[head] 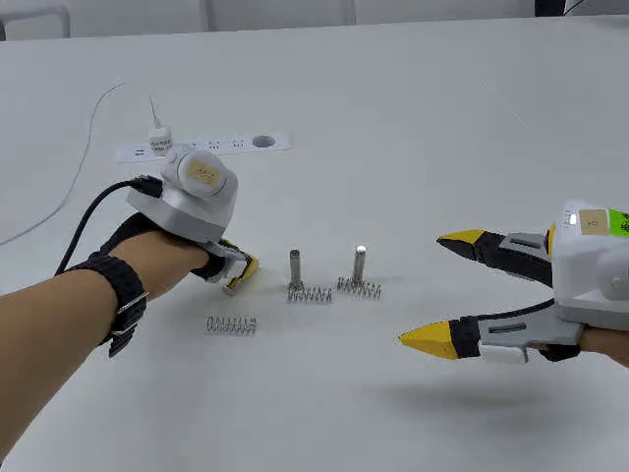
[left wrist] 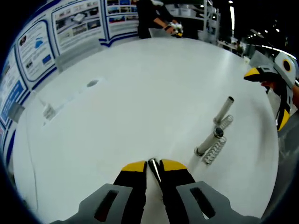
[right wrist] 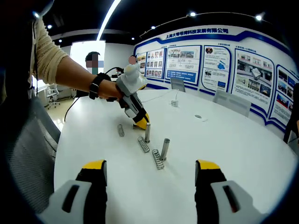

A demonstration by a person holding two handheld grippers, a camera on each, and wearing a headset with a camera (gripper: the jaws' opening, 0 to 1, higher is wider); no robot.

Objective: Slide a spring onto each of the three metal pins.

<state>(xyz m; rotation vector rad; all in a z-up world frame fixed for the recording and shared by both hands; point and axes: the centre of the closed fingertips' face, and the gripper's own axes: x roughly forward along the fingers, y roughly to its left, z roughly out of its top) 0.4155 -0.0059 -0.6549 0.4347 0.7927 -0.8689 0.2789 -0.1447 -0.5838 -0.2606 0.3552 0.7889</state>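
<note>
On the desk [head: 413, 118], head view: three springs counted, all lying flat and loose. Left spring [head: 232, 324] alone; middle spring [head: 310, 294] at the foot of the left pin [head: 295, 267]; right spring [head: 360, 287] at the foot of the right pin [head: 360, 264]. Three pins counted: two upright, standing apart, bare of springs; third pin [left wrist: 154, 171] clamped between the closed jaws of the left gripper [head: 234, 272], low over the desk, left of the upright pair. Contact with the desk not determinable.

Left gripper view: clamped shaft plain between the yellow tips, plus two upright pins and two springs. Head view: same shaft reduced to a sliver under the tips. Right gripper view: all three springs in a row with both upright pins.

Right gripper [head: 421, 289]: jaws wide apart, holding nothing, hovering well to the right of the pins.

One power strip [head: 206, 146] at the far side of the desk.
</note>
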